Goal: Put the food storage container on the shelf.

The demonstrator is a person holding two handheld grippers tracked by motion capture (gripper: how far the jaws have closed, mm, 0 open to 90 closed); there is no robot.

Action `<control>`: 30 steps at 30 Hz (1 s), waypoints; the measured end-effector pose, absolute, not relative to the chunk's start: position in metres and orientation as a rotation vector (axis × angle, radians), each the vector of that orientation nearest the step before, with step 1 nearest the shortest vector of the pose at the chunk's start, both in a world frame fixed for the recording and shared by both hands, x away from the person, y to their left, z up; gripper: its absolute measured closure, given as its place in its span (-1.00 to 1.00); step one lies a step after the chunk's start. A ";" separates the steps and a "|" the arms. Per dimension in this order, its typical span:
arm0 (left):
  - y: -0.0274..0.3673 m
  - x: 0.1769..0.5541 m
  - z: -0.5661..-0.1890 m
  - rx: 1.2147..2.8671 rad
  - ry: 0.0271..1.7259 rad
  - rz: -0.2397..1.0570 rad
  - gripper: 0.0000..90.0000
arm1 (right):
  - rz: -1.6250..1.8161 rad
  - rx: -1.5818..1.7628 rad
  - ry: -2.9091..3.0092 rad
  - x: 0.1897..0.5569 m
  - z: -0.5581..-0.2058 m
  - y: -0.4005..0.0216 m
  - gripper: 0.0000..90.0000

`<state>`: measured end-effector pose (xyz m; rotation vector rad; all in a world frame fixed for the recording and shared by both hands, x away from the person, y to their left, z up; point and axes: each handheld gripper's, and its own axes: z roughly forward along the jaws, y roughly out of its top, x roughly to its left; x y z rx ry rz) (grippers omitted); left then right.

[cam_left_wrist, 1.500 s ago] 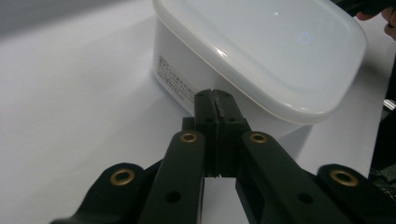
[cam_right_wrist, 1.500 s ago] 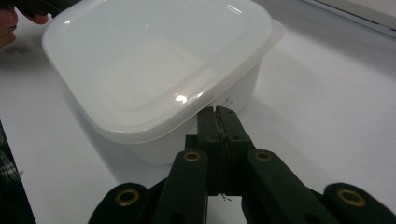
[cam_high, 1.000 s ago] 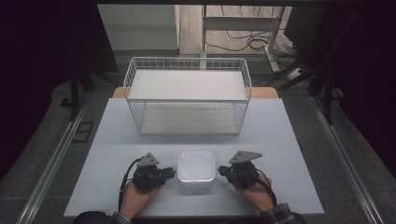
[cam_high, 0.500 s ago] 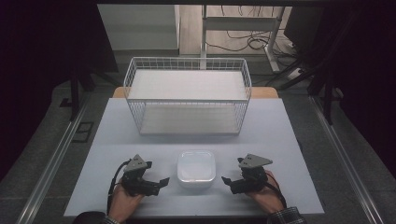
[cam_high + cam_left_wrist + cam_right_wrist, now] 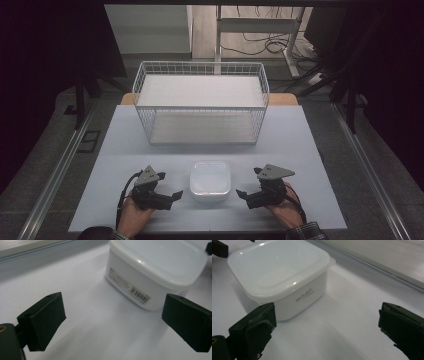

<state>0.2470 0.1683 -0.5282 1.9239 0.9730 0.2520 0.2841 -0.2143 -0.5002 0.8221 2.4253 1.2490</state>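
Listing the near edge of the table (image 5: 300, 150), left to right, with the lidded white plastic container (image 5: 210, 180) as landmark.

Item 1: left gripper (image 5: 172, 195), just left of the container, apart from it, held in the person's left hand (image 5: 134, 216). Fingers (image 5: 42, 321) spread wide, holding nothing; the left gripper view has the container's barcoded wall between and beyond them.

Item 2: the container, upright on the table's near middle, lid (image 5: 277, 265) seated, one corner tab jutting. Printed wording on a side wall.

Item 3: right gripper (image 5: 243, 195), just right of the container, apart from it, fingers (image 5: 253, 332) likewise wide and empty.

Item 4: white wire basket (image 5: 200, 102), well beyond the container, empty as far as can be seen.

Risks, as judgement: the container looks light and smooth-walled on a slick table, so a one-sided push would likely slide or spin it. Fingers closing on the sloped, glossy walls may slip upward or squeeze it out. Catching the lid rim or tab could pop the lid. Uneven timing between grippers would tilt it.
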 end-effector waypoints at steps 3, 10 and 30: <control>0.168 0.248 -0.526 1.915 0.980 0.235 -0.89 | 1.283 0.828 2.420 0.284 -0.498 -0.212 -0.97; 0.162 0.250 -0.517 1.890 0.927 0.230 -0.90 | 1.315 0.834 2.427 0.285 -0.494 -0.206 -0.97; 0.130 0.269 -0.511 1.908 0.903 0.150 -0.98 | 1.331 0.915 2.460 0.291 -0.490 -0.180 -1.00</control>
